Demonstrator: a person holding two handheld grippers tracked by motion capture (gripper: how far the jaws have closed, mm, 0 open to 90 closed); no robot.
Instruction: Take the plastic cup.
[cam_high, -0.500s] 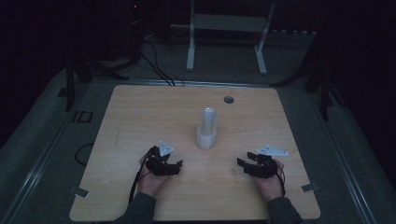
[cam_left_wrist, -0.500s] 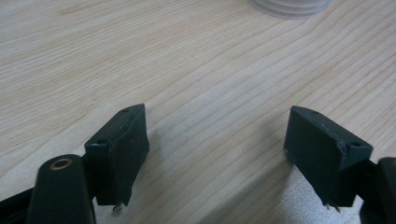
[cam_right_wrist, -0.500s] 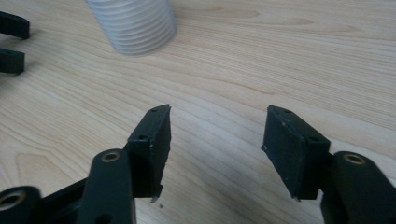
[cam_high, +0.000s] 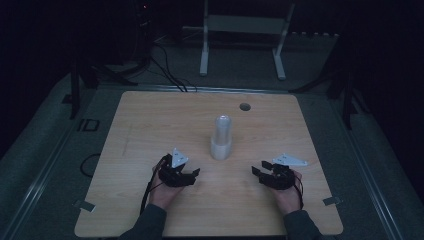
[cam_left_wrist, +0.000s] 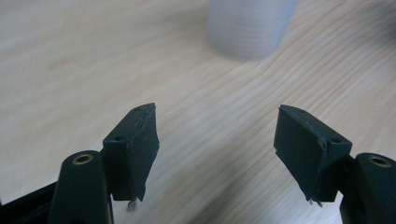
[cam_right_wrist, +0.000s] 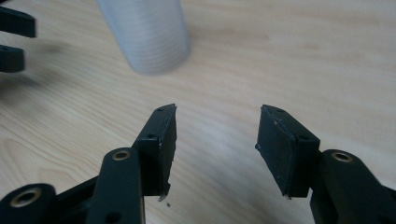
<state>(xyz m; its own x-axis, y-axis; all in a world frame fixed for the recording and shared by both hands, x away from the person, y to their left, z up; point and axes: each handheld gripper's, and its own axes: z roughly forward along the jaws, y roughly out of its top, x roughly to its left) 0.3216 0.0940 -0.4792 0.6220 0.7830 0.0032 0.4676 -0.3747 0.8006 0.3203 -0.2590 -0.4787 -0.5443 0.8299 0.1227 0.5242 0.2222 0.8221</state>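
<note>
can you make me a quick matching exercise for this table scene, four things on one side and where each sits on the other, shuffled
Things:
1. left gripper
2. right gripper
3. white cylinder
4. round hole

Places:
A. far part of the table, right of centre
B. near edge, right side, jaws apart
C. middle of the table, standing upright
D. near edge, left side, jaws apart

Pairs: 1-D, 2-B, 3-C, 4-A

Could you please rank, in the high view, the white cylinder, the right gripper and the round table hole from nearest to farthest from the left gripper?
From the left gripper:
1. White cylinder, standing ahead and to its right, mid-table.
2. Right gripper, level with it, across to the right.
3. Round table hole, near the far edge.
</note>
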